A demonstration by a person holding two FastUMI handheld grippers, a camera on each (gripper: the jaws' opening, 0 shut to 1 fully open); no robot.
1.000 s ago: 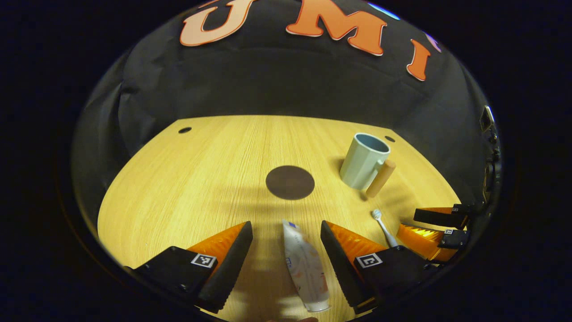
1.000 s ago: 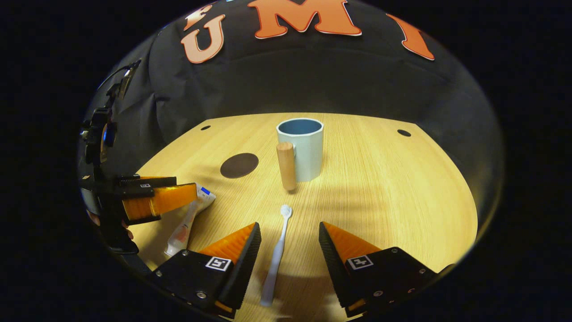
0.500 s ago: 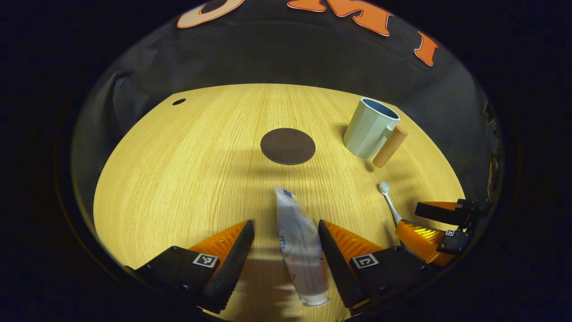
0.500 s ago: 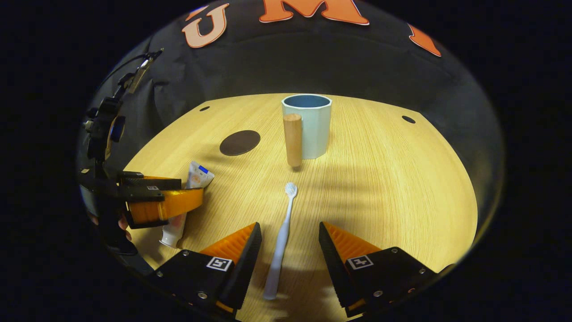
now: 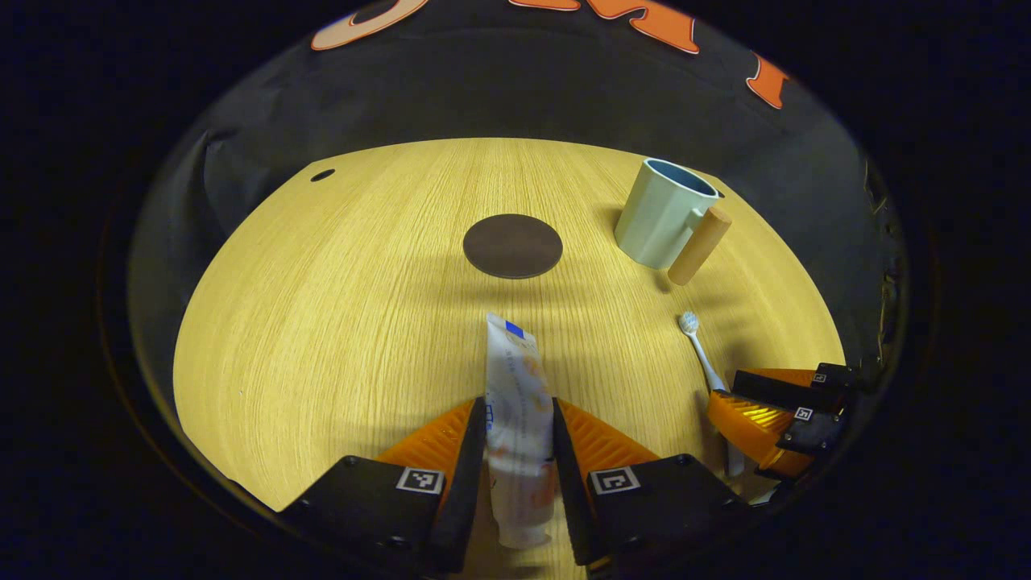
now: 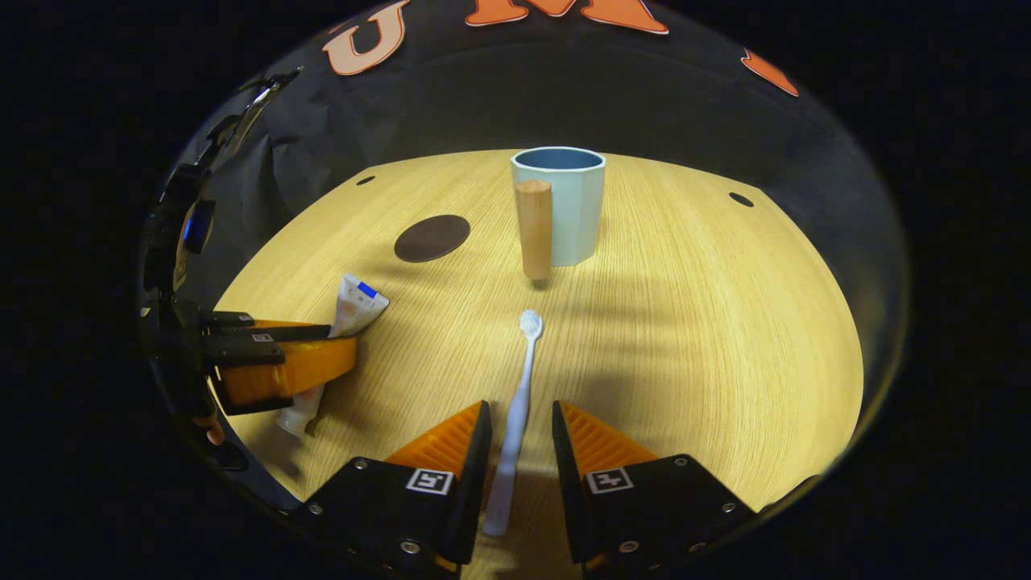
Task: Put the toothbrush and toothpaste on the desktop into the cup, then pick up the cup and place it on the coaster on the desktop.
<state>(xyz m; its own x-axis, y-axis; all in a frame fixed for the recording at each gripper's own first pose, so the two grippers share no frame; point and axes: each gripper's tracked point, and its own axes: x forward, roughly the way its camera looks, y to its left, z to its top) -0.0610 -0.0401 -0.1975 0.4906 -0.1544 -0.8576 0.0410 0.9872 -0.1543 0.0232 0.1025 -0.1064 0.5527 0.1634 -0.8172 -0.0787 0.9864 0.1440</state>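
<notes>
Wooden desktop [image 5: 338, 306] is glowing yellow under me. Toward its far edge the pale cup [image 6: 568, 205] is standing by the dark coaster [image 5: 512, 246]. My left gripper [image 5: 518, 459] is pinching the toothpaste [image 5: 518, 403]; my right gripper [image 6: 519, 439] is almost closing around the toothbrush [image 6: 519, 403], contact unclear.

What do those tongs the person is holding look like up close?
The left tongs and the right tongs look alike. Each has two wedge-shaped fingers with ribbed outer sides, set on blocky black bodies. Every body carries a small square black-and-white marker. Small round screws show on the right pair's bodies.
</notes>
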